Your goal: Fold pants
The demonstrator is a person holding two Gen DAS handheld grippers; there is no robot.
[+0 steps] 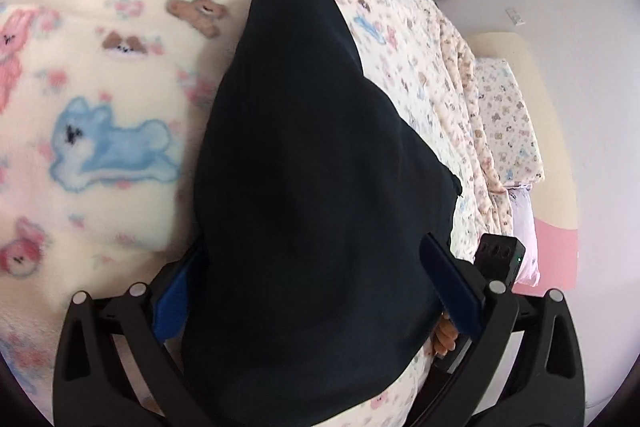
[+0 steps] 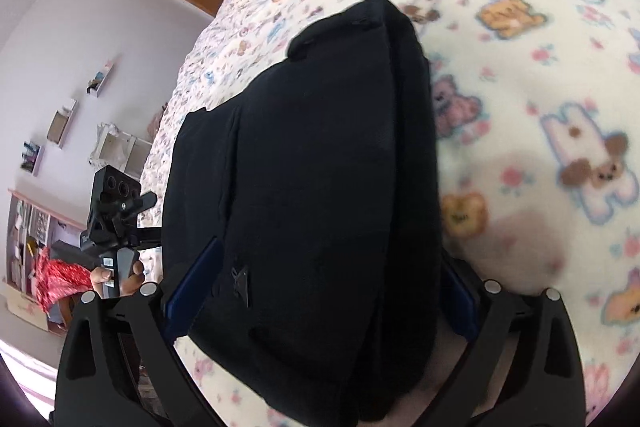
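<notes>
The black pants (image 1: pixel 312 195) hang in a thick bundle over my left gripper (image 1: pixel 316 291) and fill the middle of the left wrist view. Its blue-padded fingers (image 1: pixel 452 287) stand on either side of the cloth, shut on it. In the right wrist view the same pants (image 2: pixel 312 187) lie folded in layers between the blue-padded fingers (image 2: pixel 192 287) of my right gripper (image 2: pixel 320 291), also shut on the cloth. Both grippers hold the pants above a cream blanket with animal prints (image 1: pixel 100 99). The fingertips are hidden by the fabric.
The blanket (image 2: pixel 540 107) covers a bed. The bed's edge and a pillow (image 1: pixel 508 131) are at the right in the left wrist view, with a pink floor beyond. Wall shelves (image 2: pixel 60 123) and the other hand-held gripper (image 2: pixel 116 227) show at left in the right wrist view.
</notes>
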